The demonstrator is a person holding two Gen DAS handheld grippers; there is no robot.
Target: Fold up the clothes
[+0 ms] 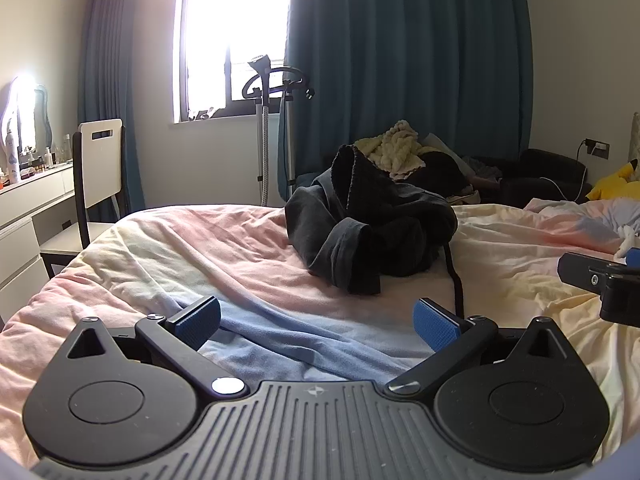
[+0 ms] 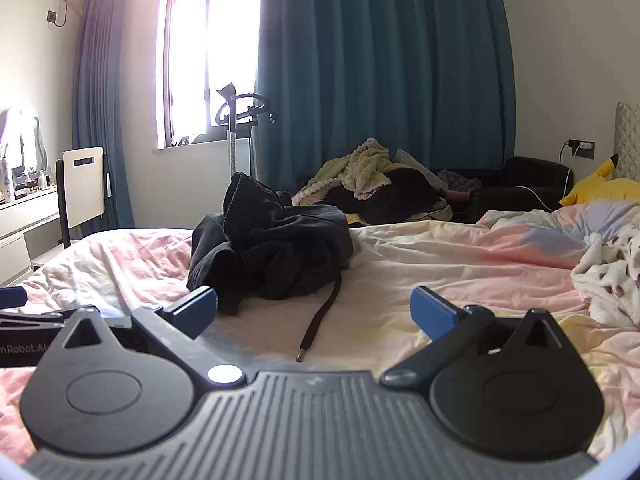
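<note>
The left gripper (image 1: 318, 326) hangs low over the bed (image 1: 160, 248) with its jaws spread wide and nothing between them. Ahead of it, mid-bed, the dark hooded garment (image 1: 372, 224) lies in a crumpled heap, its drawcord (image 2: 320, 316) trailing toward the right gripper (image 2: 314, 308), which is likewise wide apart and empty. The cloth looks thick, soft and limp, likely to sag, so a hem or shoulder edge seems a better hold than the cord.

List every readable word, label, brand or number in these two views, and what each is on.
"nRobot.AI", cut off at the frame edge: on the left gripper body, seen in the right wrist view.
Bottles on the dresser: labels too small and blurred to read.
Nothing else is legible in either view.
</note>
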